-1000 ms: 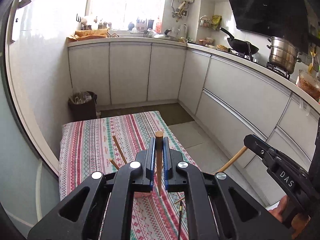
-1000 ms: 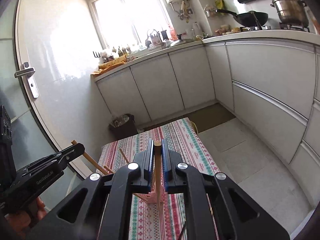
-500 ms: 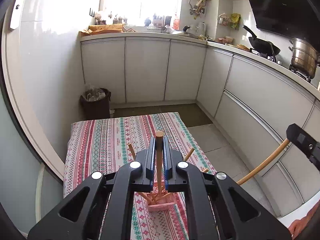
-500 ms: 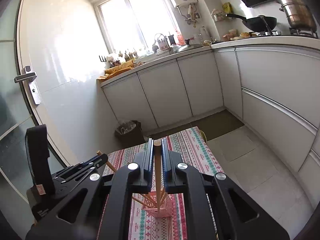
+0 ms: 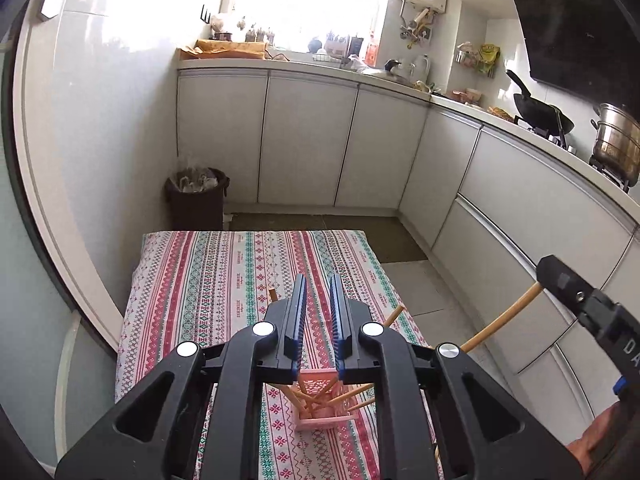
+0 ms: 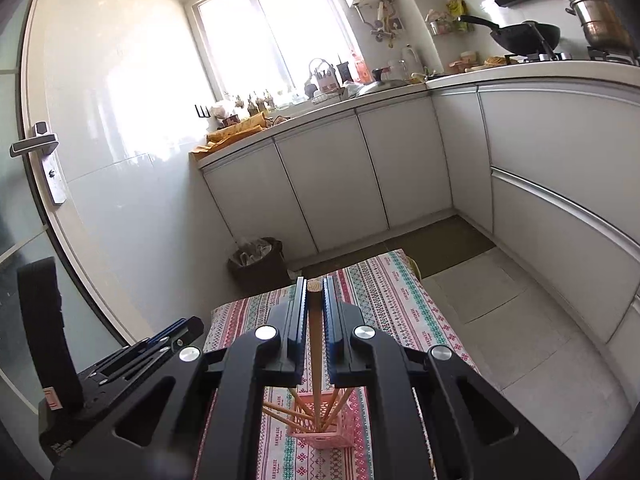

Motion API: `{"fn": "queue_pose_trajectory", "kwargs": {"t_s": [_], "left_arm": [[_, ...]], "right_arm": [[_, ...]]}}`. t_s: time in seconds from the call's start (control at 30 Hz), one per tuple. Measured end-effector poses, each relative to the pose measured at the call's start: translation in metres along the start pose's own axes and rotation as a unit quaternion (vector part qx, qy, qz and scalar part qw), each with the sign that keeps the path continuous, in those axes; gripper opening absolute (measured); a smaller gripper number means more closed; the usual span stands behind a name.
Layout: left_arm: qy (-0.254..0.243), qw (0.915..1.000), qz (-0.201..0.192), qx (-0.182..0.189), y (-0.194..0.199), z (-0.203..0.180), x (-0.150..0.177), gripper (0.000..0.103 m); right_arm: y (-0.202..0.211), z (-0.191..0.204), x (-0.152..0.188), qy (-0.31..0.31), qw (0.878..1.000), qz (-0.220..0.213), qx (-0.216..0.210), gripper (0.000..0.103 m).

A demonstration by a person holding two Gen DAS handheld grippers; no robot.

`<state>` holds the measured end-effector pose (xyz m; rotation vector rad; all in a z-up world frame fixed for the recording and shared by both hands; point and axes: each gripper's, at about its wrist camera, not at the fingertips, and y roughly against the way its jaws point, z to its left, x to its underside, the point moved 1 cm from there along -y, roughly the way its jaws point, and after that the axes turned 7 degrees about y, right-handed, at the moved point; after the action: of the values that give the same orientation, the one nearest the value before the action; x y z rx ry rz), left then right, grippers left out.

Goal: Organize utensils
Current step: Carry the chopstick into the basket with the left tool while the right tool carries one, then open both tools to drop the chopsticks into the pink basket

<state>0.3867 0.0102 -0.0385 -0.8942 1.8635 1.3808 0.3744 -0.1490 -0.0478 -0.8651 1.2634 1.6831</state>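
Observation:
A pink slotted holder [image 5: 320,412] stands on the striped tablecloth [image 5: 224,272] and holds several wooden chopsticks. My left gripper [image 5: 318,292] is open and empty, right above the holder. My right gripper [image 6: 315,292] is shut on a wooden chopstick [image 6: 316,344] that hangs straight down, its lower end inside the holder [image 6: 324,424]. In the left wrist view the right gripper [image 5: 576,300] shows at the right with its chopstick [image 5: 500,324]. In the right wrist view the left gripper [image 6: 160,344] shows at the lower left.
The small table stands in a narrow kitchen with white cabinets [image 5: 304,140] behind and to the right. A dark waste bin [image 5: 196,196] sits beyond the table's far left corner. A wok [image 5: 540,112] and a steel pot [image 5: 616,140] sit on the stove.
My left gripper has opened and let go of its chopstick, which now rests in the holder. Both grippers have moved in over the holder. The right one lowered its chopstick into it.

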Motion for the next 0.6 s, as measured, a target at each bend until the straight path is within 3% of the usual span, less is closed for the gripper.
{"fn": "queue_pose_trajectory", "kwargs": {"t_s": [0.3, 0.5, 0.57, 0.6], "left_arm": [[0.002, 0.9999, -0.001, -0.015, -0.003, 0.009, 0.002, 0.012], [0.002, 0.9994, -0.002, -0.035, -0.007, 0.015, 0.006, 0.021], [0.004, 0.9992, -0.003, -0.040, -0.006, 0.017, 0.007, 0.034], [0.005, 0.9990, -0.007, -0.043, -0.005, 0.018, 0.007, 0.039]], "right_arm": [[-0.029, 0.016, 0.016, 0.022, 1.000, 0.010, -0.005, 0.008], [-0.046, 0.020, 0.030, 0.035, 0.999, 0.032, 0.005, 0.009], [-0.048, 0.020, 0.031, 0.036, 0.999, 0.037, 0.010, 0.010], [-0.048, 0.020, 0.031, 0.036, 0.999, 0.038, 0.012, 0.018]]}}
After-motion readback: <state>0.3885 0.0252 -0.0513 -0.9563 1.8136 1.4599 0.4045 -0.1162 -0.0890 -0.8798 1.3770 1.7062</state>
